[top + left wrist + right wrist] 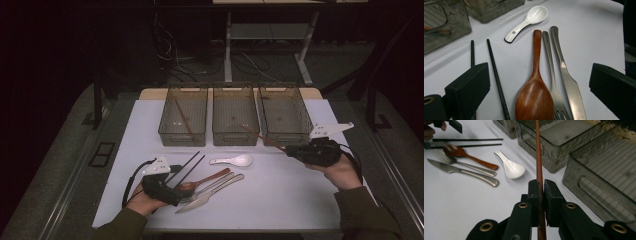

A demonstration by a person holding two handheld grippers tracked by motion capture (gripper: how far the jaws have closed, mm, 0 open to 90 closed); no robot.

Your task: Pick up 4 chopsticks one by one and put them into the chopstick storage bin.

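1. Three clear bins stand in a row; the left bin (183, 116) holds one brown chopstick (183, 118).
2. The right gripper (292, 150) is clamped on a second brown chopstick (539, 157), tip toward the middle bin (235, 116).
3. The left gripper (192, 165), jaws wide and empty, rests over the wooden spoon (535, 95), fork (551, 75) and knife (566, 77).

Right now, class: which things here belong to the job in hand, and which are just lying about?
In the job:
- right gripper, shut on a brown chopstick
- left bin, already holding a matching chopstick

Lying about:
- black chopsticks
- wooden spoon
- fork
- knife
- white spoon
- middle bin
- right bin
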